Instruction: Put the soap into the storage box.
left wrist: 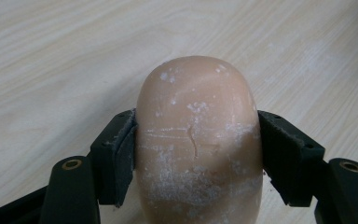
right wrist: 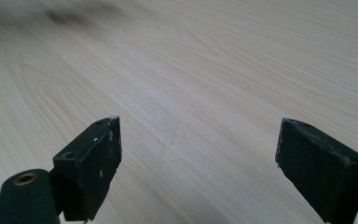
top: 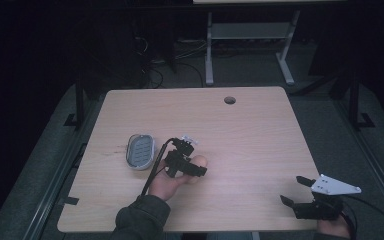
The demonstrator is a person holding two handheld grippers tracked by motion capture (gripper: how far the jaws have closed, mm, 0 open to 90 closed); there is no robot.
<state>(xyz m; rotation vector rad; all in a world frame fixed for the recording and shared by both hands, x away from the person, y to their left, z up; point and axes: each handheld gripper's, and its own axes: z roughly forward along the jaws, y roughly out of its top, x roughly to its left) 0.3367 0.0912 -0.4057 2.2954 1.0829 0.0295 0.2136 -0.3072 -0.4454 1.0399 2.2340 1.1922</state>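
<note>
I see the soap point(left wrist: 198, 140), a rounded peach-tan bar, clamped on both flanks between my left gripper's point(left wrist: 198, 158) pads. Its face is scuffed with white powdery marks and a thin crack down the middle. It sits near the table's point(top: 260, 130) middle.

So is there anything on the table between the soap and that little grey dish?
Nothing visible. The left gripper holds the rounded peach-coloured bar of soap just right of the oval grey soap dish, and the strip of light wooden table between them looks bare. The dish's ribbed inside looks free too.
</note>
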